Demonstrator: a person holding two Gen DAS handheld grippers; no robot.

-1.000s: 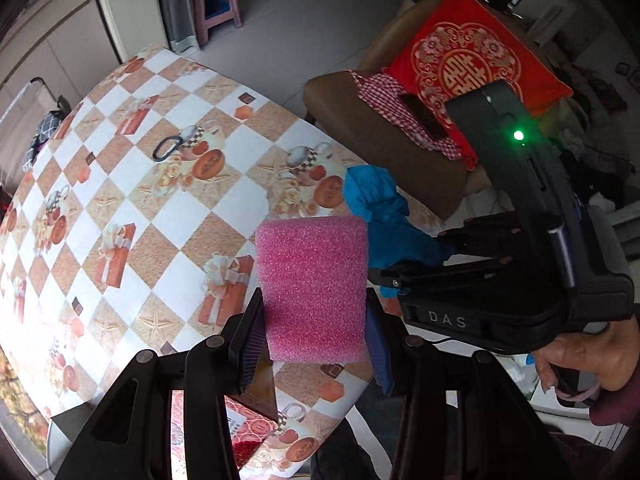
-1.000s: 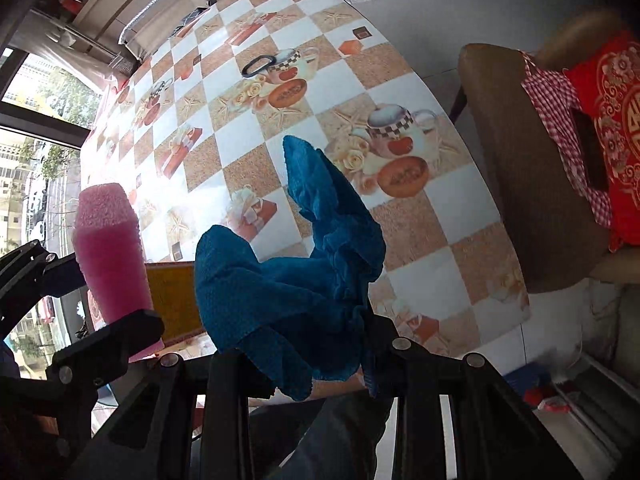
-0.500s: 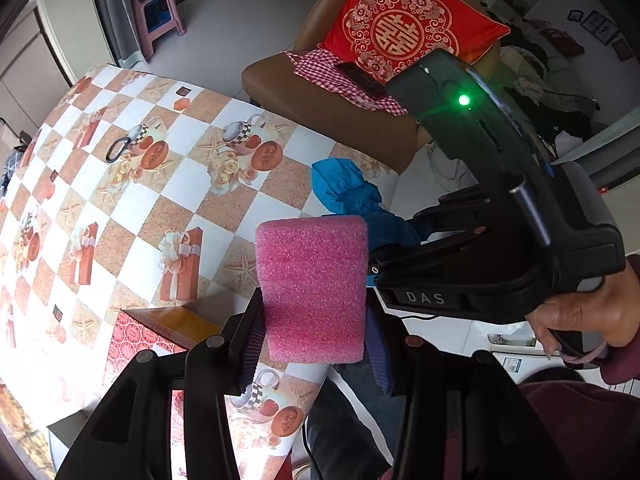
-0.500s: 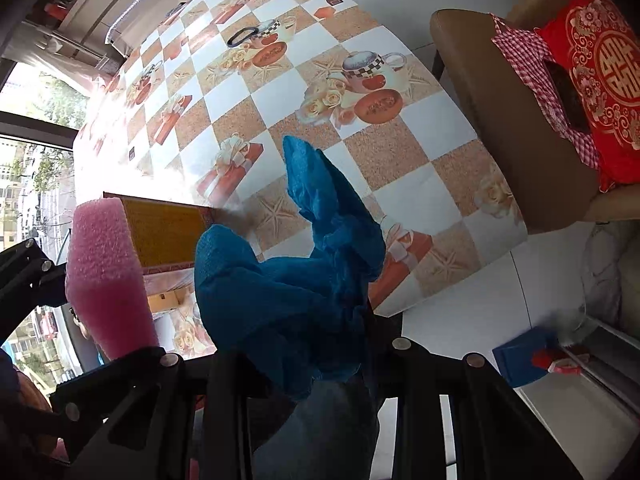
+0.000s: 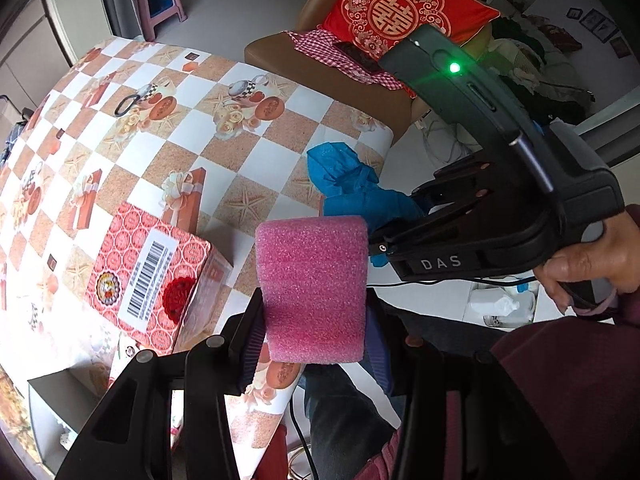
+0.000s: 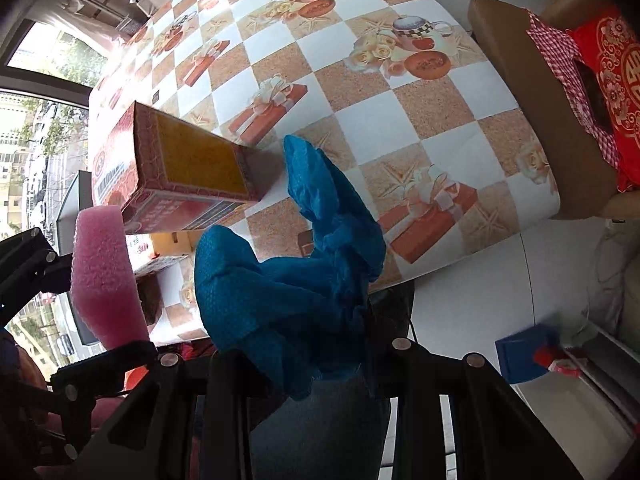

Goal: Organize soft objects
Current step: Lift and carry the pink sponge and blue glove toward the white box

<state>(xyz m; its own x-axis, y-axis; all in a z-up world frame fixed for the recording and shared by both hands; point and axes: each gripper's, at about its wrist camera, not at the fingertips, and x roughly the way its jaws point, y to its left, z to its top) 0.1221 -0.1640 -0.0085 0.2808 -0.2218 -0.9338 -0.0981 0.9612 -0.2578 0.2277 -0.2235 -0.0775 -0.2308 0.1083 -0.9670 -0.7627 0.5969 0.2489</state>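
The right hand-held gripper (image 5: 384, 248) bears the white letters "DAS" on its black body. The red cushion (image 5: 404, 12) shows a gold double-happiness character. The red box (image 5: 148, 276) carries a barcode label; its digits are illegible.

A red patterned box (image 5: 152, 276) lies on the checkered tablecloth (image 5: 248, 152); a red cushion (image 5: 404, 12) rests beyond.

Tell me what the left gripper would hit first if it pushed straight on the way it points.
Probably the table near its edge, just right of the red box. The left gripper holds the pink sponge, which would land first. Depth is unclear.
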